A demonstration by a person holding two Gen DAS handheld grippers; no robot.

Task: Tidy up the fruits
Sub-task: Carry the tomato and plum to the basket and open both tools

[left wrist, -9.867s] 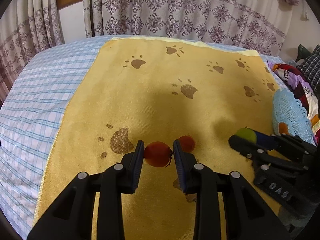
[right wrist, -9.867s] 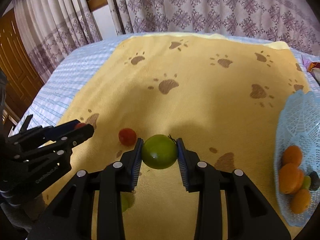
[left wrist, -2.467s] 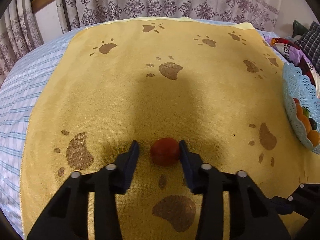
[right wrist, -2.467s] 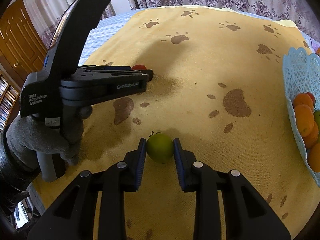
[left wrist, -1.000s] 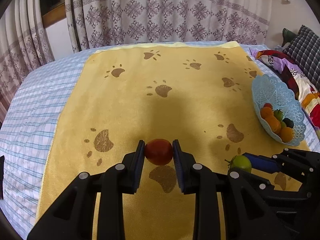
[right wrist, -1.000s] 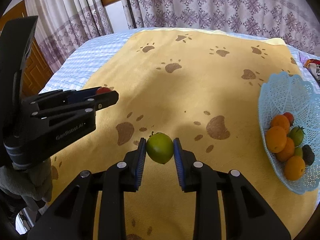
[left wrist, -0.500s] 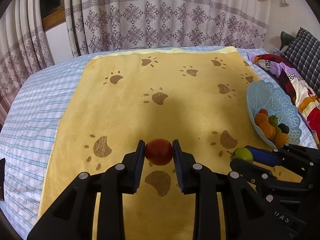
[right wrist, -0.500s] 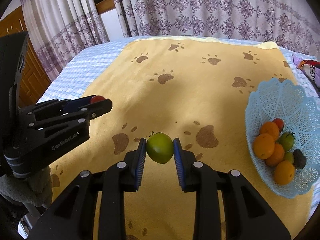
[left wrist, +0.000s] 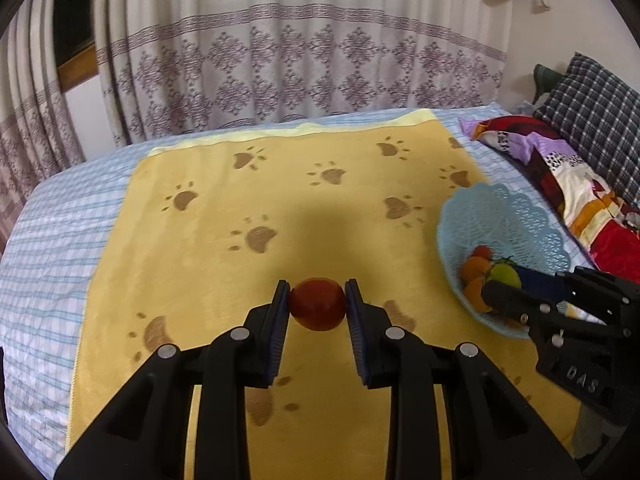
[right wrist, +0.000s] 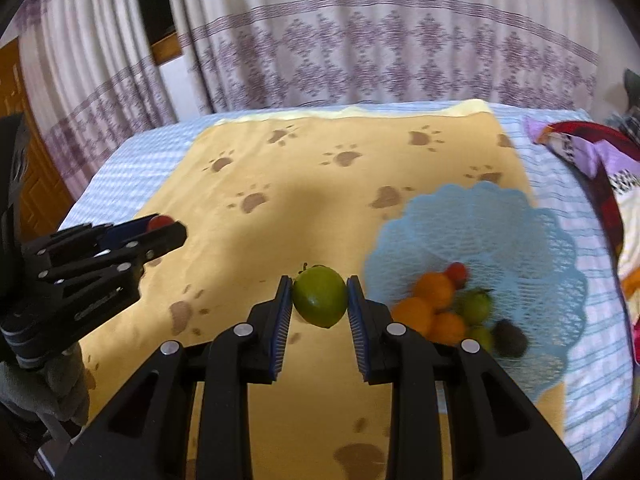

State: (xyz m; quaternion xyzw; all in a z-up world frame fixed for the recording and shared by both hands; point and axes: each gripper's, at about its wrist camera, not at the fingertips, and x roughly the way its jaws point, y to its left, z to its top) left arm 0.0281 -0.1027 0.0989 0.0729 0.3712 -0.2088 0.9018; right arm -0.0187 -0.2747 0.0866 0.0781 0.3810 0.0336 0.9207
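Between the left gripper's (left wrist: 317,304) blue pads, a red fruit (left wrist: 317,309), pinched from both sides and lifted clear of the yellow towel (left wrist: 240,280). Between the right gripper's (right wrist: 319,300) pads, a green fruit (right wrist: 320,295), clamped the same way, stem up, off the cloth too. Just right of that green fruit in the right wrist view, a light blue lace basket (right wrist: 500,216), sitting on the towel's right edge. Inside it, toward the near side, several oranges (right wrist: 434,285), a small red fruit (right wrist: 457,271), a green fruit with a stalk (right wrist: 476,306) and one dark fruit (right wrist: 510,337), all a bit blurred. From the left wrist view, right gripper seen at the right, fingertips over the basket's near rim. From the right wrist view, left gripper at the far left, well apart from the basket, held by a gloved hand (right wrist: 44,388). Under everything, brown paw prints on the towel, spread over a blue checked sheet (left wrist: 44,240). Beyond, patterned curtains (left wrist: 280,64). To the right, a bright quilt (left wrist: 560,176) and a plaid pillow (left wrist: 596,116).
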